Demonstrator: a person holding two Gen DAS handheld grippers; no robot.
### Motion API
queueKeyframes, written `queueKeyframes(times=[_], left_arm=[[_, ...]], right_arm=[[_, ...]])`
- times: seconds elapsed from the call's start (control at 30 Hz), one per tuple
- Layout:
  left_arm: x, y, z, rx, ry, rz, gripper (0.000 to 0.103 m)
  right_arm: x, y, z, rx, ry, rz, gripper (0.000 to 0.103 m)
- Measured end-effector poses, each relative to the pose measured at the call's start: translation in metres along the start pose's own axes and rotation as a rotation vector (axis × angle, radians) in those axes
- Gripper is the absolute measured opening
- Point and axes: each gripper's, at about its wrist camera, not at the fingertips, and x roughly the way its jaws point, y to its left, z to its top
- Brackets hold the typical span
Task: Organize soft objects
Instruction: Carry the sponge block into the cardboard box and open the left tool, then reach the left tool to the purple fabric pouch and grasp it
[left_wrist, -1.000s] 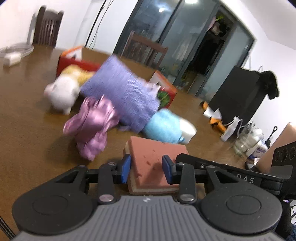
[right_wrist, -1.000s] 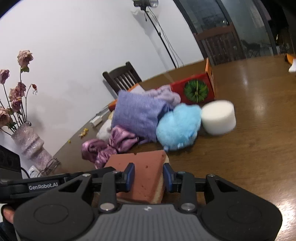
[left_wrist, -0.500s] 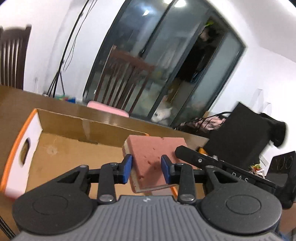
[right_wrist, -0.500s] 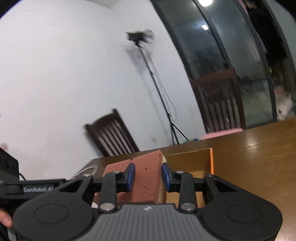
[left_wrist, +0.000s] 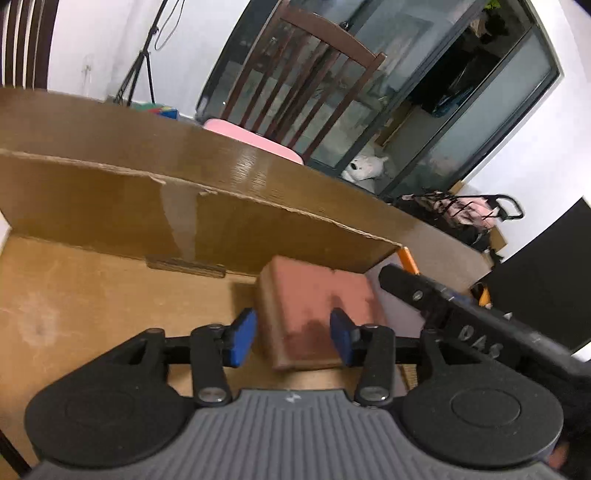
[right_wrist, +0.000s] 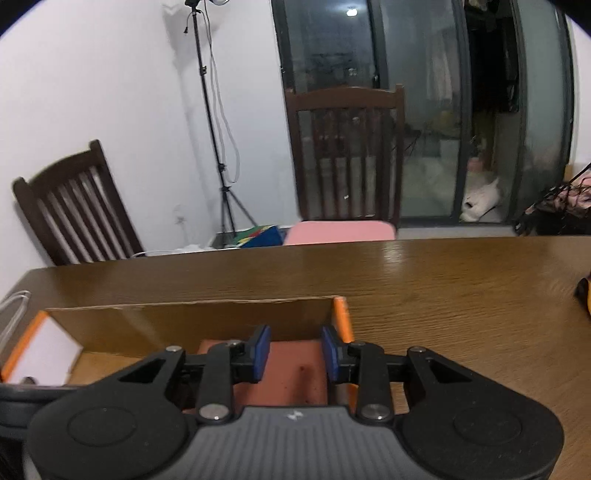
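A red-brown sponge (left_wrist: 317, 299) sits low in the right end of an open cardboard box (left_wrist: 110, 206) with orange edges, close to its far wall. My left gripper (left_wrist: 291, 341) straddles the sponge's near end. Its jaws are opening, and a thin gap shows beside the left pad (left_wrist: 242, 341). In the right wrist view the sponge (right_wrist: 295, 369) lies between the blue pads of my right gripper (right_wrist: 294, 354), which stays shut on it above the box (right_wrist: 184, 319). The right gripper's black body (left_wrist: 443, 306) reaches in from the right in the left wrist view.
The box stands on a brown wooden table (right_wrist: 443, 295). A chair with a pink cushion (right_wrist: 340, 230) is behind the far edge, another dark chair (right_wrist: 74, 206) at the left, and a tripod stand (right_wrist: 218, 147) by the wall. A white cable (right_wrist: 11, 306) lies left of the box.
Both grippers carried the sponge away from the pile of soft toys and down into the cardboard box. The left jaws have widened around it.
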Motion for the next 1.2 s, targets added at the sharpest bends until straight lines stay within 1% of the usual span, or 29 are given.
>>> queueKeyframes(times=[0.03, 0.1, 0.13, 0.17, 0.23, 0.27, 0.3, 0.33, 0.4, 0.47, 0.57, 0.6, 0.67, 0.73, 0.77, 0.87, 0.93, 0.97, 1.07, 1.2], left_arm=[[-0.003, 0.002, 0.002, 0.005, -0.015, -0.001, 0.052], [-0.013, 0.001, 0.005, 0.013, -0.064, 0.011, 0.059], [-0.017, -0.001, 0.005, 0.020, -0.079, 0.022, 0.062], [-0.022, -0.005, 0.006, 0.030, -0.087, 0.038, 0.066], [-0.040, -0.014, 0.007, 0.058, -0.109, 0.066, 0.067], [-0.053, -0.018, 0.009, 0.073, -0.131, 0.081, 0.071], [-0.065, -0.021, 0.010, 0.086, -0.149, 0.096, 0.074], [-0.083, -0.025, 0.012, 0.105, -0.174, 0.112, 0.074], [-0.115, -0.033, 0.012, 0.140, -0.216, 0.137, 0.078], [-0.148, -0.041, 0.011, 0.175, -0.256, 0.177, 0.080], [-0.195, -0.054, 0.004, 0.234, -0.308, 0.233, 0.084], [-0.210, -0.059, -0.003, 0.258, -0.322, 0.250, 0.086], [-0.240, -0.066, -0.021, 0.303, -0.350, 0.293, 0.087], [-0.261, -0.071, -0.042, 0.342, -0.374, 0.319, 0.090], [-0.272, -0.074, -0.054, 0.357, -0.389, 0.336, 0.092], [-0.296, -0.079, -0.088, 0.395, -0.415, 0.366, 0.094], [-0.307, -0.081, -0.104, 0.394, -0.428, 0.376, 0.094], [-0.315, -0.081, -0.118, 0.385, -0.445, 0.383, 0.094], [-0.332, -0.078, -0.157, 0.389, -0.496, 0.374, 0.099], [-0.348, -0.068, -0.224, 0.403, -0.526, 0.351, 0.100]], right_arm=[[0.003, -0.004, 0.002, 0.021, 0.016, 0.014, 0.031], [0.000, -0.013, 0.001, 0.069, -0.002, 0.056, 0.036], [-0.001, -0.014, 0.002, 0.076, -0.012, 0.075, 0.039], [-0.002, -0.016, 0.003, 0.080, -0.013, 0.085, 0.040], [-0.010, -0.020, 0.004, 0.093, -0.018, 0.112, 0.043], [-0.014, -0.021, 0.006, 0.089, -0.023, 0.122, 0.043], [-0.023, -0.021, 0.008, 0.081, -0.037, 0.130, 0.043], [-0.035, -0.021, 0.011, 0.068, -0.053, 0.137, 0.045], [-0.065, -0.023, 0.012, 0.037, -0.085, 0.149, 0.047], [-0.094, -0.024, 0.017, -0.004, -0.113, 0.156, 0.057], [-0.143, -0.026, 0.021, -0.068, -0.155, 0.164, 0.060], [-0.159, -0.029, 0.020, -0.083, -0.166, 0.166, 0.060], [-0.187, -0.036, 0.017, -0.099, -0.189, 0.170, 0.068], [-0.215, -0.042, 0.010, -0.105, -0.209, 0.174, 0.071], [-0.228, -0.045, 0.004, -0.109, -0.215, 0.174, 0.071], [-0.256, -0.050, -0.011, -0.112, -0.228, 0.177, 0.073], [-0.273, -0.051, -0.024, -0.119, -0.239, 0.180, 0.075], [-0.280, -0.050, -0.030, -0.121, -0.248, 0.179, 0.076], [-0.304, -0.047, -0.061, -0.133, -0.282, 0.201, 0.079], [-0.331, -0.039, -0.121, -0.159, -0.320, 0.239, 0.080]])
